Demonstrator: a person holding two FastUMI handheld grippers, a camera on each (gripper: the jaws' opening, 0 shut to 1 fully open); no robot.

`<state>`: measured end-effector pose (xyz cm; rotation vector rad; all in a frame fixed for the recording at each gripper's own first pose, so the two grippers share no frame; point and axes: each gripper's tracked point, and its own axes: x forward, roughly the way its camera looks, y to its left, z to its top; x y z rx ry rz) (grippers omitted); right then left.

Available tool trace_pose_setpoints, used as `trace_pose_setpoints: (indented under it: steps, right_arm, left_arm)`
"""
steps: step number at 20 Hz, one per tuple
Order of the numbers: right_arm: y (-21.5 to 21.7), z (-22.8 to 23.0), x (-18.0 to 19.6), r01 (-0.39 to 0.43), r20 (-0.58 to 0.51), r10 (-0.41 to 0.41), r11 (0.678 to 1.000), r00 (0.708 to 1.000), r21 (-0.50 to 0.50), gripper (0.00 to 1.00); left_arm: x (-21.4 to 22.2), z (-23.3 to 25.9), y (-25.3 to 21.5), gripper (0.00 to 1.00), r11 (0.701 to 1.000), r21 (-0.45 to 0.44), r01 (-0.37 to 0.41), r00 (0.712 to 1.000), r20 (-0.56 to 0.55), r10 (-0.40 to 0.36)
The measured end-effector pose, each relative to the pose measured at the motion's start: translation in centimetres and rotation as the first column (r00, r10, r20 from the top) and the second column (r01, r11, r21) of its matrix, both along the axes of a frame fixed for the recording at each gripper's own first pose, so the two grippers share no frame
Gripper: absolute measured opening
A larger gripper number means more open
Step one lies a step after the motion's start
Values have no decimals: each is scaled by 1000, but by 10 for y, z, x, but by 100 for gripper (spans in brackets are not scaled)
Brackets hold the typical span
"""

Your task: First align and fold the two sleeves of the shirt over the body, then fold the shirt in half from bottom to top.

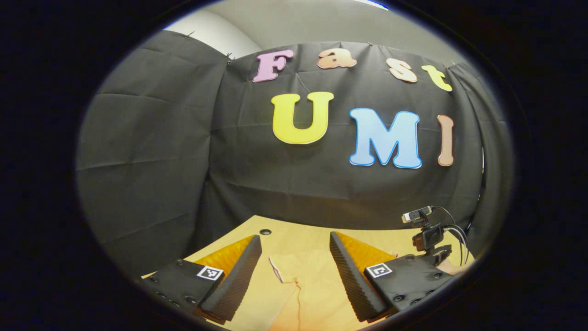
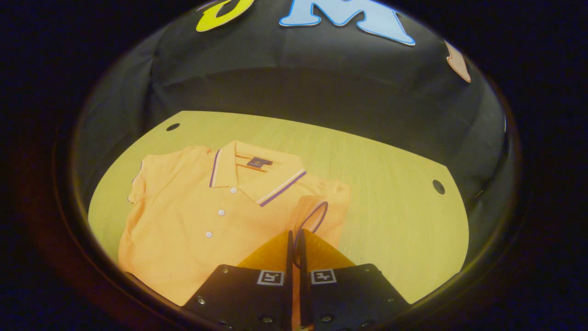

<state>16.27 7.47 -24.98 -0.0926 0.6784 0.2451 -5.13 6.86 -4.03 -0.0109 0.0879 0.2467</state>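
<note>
An orange polo shirt [image 2: 193, 216] lies face up on the wooden table [image 2: 395, 220], its collar [image 2: 257, 177] trimmed in purple and white and pointing to the far wall. My right gripper [image 2: 294, 236] is shut on the sleeve [image 2: 317, 211] with the purple cuff edge, lifted over the shirt's near right side. The other sleeve [image 2: 138, 179] lies flat at the left. In the left gripper view, my left gripper [image 1: 295, 237] stands open just above the table, with a purple-edged part of the shirt [image 1: 298, 280] between its fingers, untouched by either.
A small camera on a stand [image 1: 425, 230] rises at the table's right side in the left gripper view. Round holes [image 2: 438, 186] mark the table top near its corners. The black cloth wall [image 1: 183, 151] closes in the far and left sides.
</note>
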Motion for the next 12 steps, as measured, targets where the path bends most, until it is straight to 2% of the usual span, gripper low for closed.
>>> trace_pose_setpoints:
  steps: [4, 6, 7, 8, 9, 12]
  right_arm:
    - [3, 3, -1, -8, -3, 8, 1000, 1000, 22, 10]
    - [3, 7, -2, -9, 4, 8, 1000, 1000, 29, 18]
    - [5, 9, -3, -12, 6, 12, 999, 1000, 39, 19]
    - [3, 12, -4, -9, 9, 8, 999, 1000, 40, 35]
    - [3, 16, -5, -9, 17, 8, 999, 1000, 46, 35]
    - [3, 27, -10, -7, 34, 5, 998, 999, 70, 52]
  left_arm:
    - [5, -2, -3, 98, 1000, -5, 12, 1000, -3, -12]
    - [8, -3, -5, 98, 1000, -6, 19, 1000, -4, -19]
    - [9, -4, -7, 98, 1000, -7, 24, 1000, -4, -24]
    - [11, -4, -9, 98, 1000, -9, 29, 1000, -5, -29]
    - [13, -5, -11, 98, 999, -11, 34, 999, -7, -34]
    - [17, -6, -15, 98, 999, -14, 52, 999, -7, -52]
